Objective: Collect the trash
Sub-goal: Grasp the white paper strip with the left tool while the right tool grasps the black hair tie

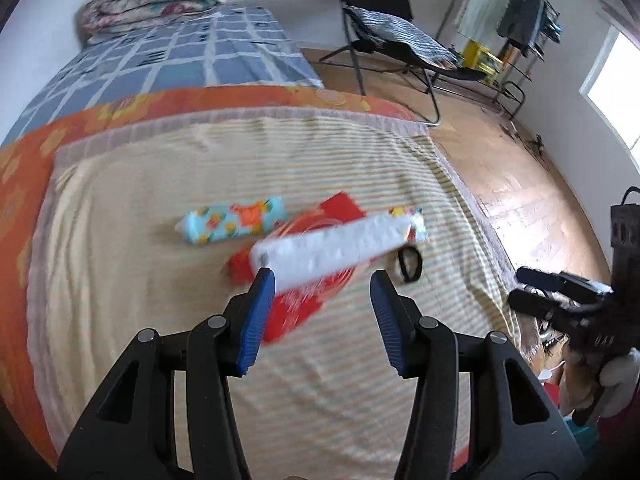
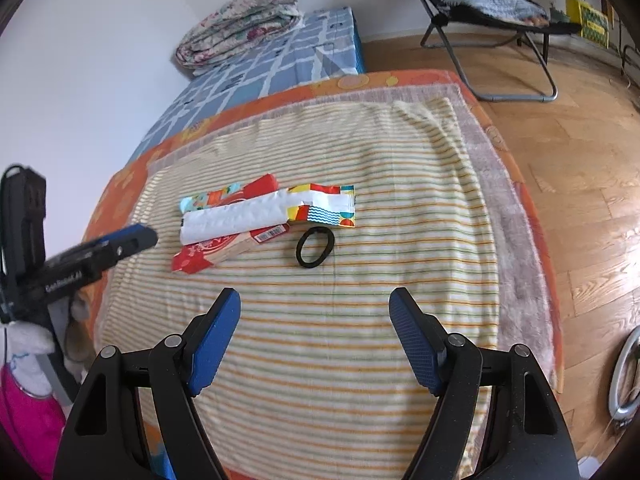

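Note:
Several wrappers lie piled on the striped towel (image 2: 360,340). A long white wrapper (image 1: 332,248) (image 2: 240,216) with a colourful end lies on top. Under it are a red wrapper (image 1: 304,308) (image 2: 200,258) and a light-blue patterned one (image 1: 232,224) (image 2: 200,200). A black hair tie (image 1: 410,264) (image 2: 315,247) lies just to their right. My left gripper (image 1: 323,280) (image 2: 136,240) is open and empty, its tips close to the white wrapper's near-left end. My right gripper (image 2: 316,298) (image 1: 520,288) hangs open and empty over the towel, short of the hair tie.
The towel covers an orange flowered bedspread (image 2: 120,184). Behind it lies a blue checked mattress (image 1: 192,60) with a folded quilt (image 2: 244,20). A black folding chair (image 1: 384,40) stands on the wooden floor (image 2: 580,160) to the right. A ring-shaped object (image 2: 624,376) lies at the floor's lower right.

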`<state>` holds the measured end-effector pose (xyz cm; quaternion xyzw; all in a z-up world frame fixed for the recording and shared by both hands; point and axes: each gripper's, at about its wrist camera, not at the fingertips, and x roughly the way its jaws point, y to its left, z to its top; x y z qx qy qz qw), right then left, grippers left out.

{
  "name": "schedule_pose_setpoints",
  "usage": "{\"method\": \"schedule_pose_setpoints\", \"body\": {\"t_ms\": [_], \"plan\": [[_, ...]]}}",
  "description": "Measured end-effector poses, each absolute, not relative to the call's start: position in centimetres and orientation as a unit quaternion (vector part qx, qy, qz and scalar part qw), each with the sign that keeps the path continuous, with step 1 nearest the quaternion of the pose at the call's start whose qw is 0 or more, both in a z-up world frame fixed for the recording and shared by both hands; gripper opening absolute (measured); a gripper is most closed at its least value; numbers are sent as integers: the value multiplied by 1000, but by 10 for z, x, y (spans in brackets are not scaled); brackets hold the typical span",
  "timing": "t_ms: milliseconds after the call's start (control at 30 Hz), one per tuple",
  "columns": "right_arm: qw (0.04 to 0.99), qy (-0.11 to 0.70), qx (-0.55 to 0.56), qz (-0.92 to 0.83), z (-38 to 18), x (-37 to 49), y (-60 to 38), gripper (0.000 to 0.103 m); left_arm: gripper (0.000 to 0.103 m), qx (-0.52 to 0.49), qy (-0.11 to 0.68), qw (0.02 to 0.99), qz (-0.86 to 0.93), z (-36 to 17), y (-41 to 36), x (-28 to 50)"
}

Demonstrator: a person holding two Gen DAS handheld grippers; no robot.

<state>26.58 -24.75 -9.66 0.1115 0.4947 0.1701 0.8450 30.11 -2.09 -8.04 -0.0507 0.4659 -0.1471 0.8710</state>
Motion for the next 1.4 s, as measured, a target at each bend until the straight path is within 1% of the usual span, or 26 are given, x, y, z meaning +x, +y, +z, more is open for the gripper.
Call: {"method": "schedule_pose_setpoints", "body": {"t_ms": [67, 167, 233, 333, 533, 733, 867, 933, 1000, 1033, 1133, 1167, 1200, 1233, 1300, 1333, 1400], "plan": [[839, 502, 123, 170, -102, 272, -249, 73, 51, -38, 469, 869, -155, -84, -31, 317], [837, 504, 132, 168, -107, 280, -253, 72, 51, -32, 481, 861, -160, -95, -42, 340], [837, 505, 131, 164, -110, 284, -257, 72, 51, -40, 490, 856, -162, -103, -47, 355], [833, 511, 147, 157, -116, 289, -265, 68, 51, -53, 498, 850, -163, -112, -50, 368], [827, 515, 165, 152, -121, 295, -274, 66, 51, -62, 515, 840, -159, -126, -53, 384], [828, 513, 166, 153, -120, 296, -275, 66, 51, -60, 532, 826, -174, -132, -57, 378], [829, 511, 171, 150, -118, 296, -278, 66, 51, -32, 543, 818, -185, -129, -66, 363], [831, 508, 171, 148, -116, 295, -280, 66, 52, 6, 544, 818, -186, -130, -77, 352], [832, 506, 174, 147, -116, 296, -282, 66, 65, 58, 538, 822, -176, -131, -90, 344], [832, 506, 175, 147, -116, 297, -282, 66, 66, 84, 536, 824, -167, -133, -97, 340], [833, 507, 168, 148, -118, 299, -278, 65, 66, 127, 528, 828, -141, -139, -109, 336], [832, 508, 166, 148, -119, 301, -276, 62, 66, 131, 525, 830, -136, -140, -110, 336], [831, 510, 163, 149, -121, 302, -274, 59, 65, 132, 522, 832, -130, -140, -111, 336], [829, 513, 162, 151, -123, 304, -271, 58, 61, 134, 519, 835, -126, -140, -110, 337], [825, 519, 166, 153, -129, 309, -267, 56, 46, 139, 515, 837, -120, -140, -109, 337], [821, 522, 170, 154, -132, 311, -265, 56, 44, 140, 513, 839, -118, -140, -108, 338], [814, 529, 181, 157, -138, 317, -261, 48, 38, 127, 513, 840, -124, -139, -104, 340]]}}
